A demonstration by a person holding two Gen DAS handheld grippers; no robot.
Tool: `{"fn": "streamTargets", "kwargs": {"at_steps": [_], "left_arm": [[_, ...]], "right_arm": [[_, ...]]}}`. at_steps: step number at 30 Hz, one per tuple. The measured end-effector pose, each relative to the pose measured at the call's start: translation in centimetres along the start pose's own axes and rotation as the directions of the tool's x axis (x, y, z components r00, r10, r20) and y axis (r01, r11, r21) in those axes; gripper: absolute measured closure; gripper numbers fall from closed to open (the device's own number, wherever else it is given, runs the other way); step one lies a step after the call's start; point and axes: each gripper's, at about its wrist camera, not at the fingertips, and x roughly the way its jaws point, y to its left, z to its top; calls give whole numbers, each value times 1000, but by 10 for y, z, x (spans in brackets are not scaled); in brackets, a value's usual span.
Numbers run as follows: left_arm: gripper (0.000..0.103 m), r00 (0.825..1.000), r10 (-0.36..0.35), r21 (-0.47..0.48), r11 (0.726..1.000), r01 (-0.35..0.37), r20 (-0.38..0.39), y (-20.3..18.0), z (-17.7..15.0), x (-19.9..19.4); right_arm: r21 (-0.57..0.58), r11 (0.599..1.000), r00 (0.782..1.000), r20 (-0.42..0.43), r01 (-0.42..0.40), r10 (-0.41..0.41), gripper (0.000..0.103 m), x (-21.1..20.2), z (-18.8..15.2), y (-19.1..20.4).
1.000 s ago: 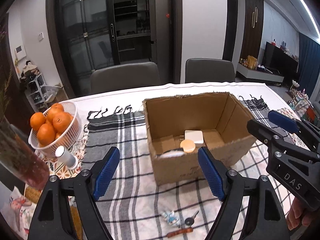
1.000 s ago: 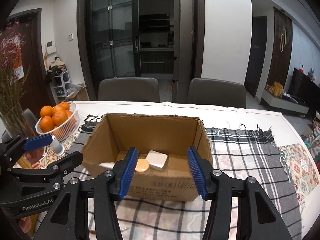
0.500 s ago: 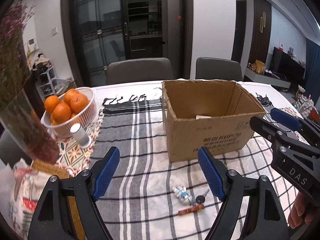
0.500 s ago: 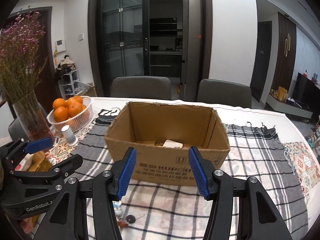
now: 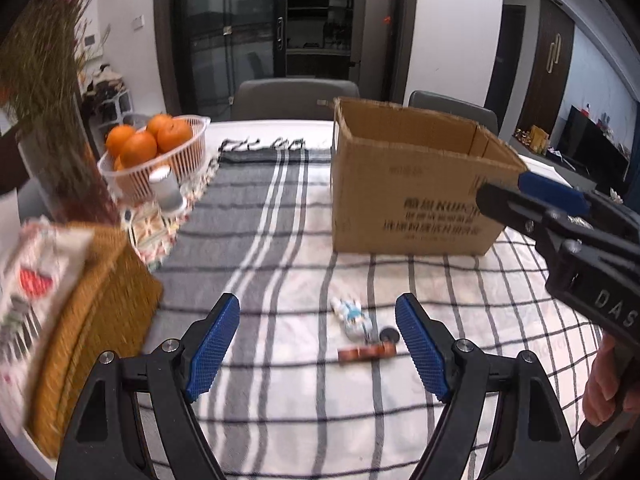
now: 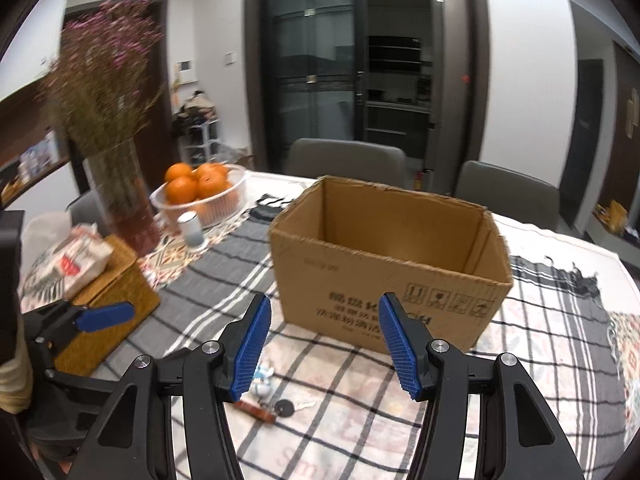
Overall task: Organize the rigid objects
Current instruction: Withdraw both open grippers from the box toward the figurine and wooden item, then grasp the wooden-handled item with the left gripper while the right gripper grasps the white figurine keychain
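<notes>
An open cardboard box (image 5: 412, 196) stands on the checked tablecloth; it also shows in the right wrist view (image 6: 384, 268). Its inside is hidden from both views. In front of it lie a small white-and-blue figure (image 5: 354, 318), a black-headed key (image 5: 389, 335) and a brown stick-like piece (image 5: 366, 353); they show too in the right wrist view, the figure (image 6: 264, 380), the key (image 6: 290, 407), the brown piece (image 6: 256, 410). My left gripper (image 5: 316, 352) is open and empty, low over the cloth just before them. My right gripper (image 6: 324, 348) is open and empty, above them.
A white basket of oranges (image 5: 160, 152) and a small white cylinder (image 5: 166, 192) stand at the left. A glass vase with dried flowers (image 6: 120, 196) and a wicker tissue box (image 5: 92, 312) sit near the left edge. Two grey chairs stand behind the table.
Both grippers have pulled back and dropped lower from over the box. The box contents are out of sight now, and the small items on the cloth are closer. Both stay open.
</notes>
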Motion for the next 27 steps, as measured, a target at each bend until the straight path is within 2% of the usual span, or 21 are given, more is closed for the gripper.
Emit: {"fn": "streamTargets", "kwargs": {"at_steps": [6,13,20,23,27], "left_arm": [[23,1000,-2,-28,1000,1,-13,-11,-31,10],[23,998,-21,-28,999,19,-54,-20,-45,27],[23,997,-44,-34,999,42,-70,-27,-55,43],[23,997,-45,-56,998,41,-57,-28,-58,46],[23,997,-42,-85,996,37,-63,-28,-58,55]], "right_arm": [[-87,991,995,-38,-97,94,46,10,-14,7],[-106,979,981,-113,-173,161,46,31,-37,4],[-108,951,944,-198,-290,265,46,54,-48,4],[-137,937,931,-227,-321,285,46,63,-52,9],[-151,912,900,-284,-382,330,46,77,-54,11]]}}
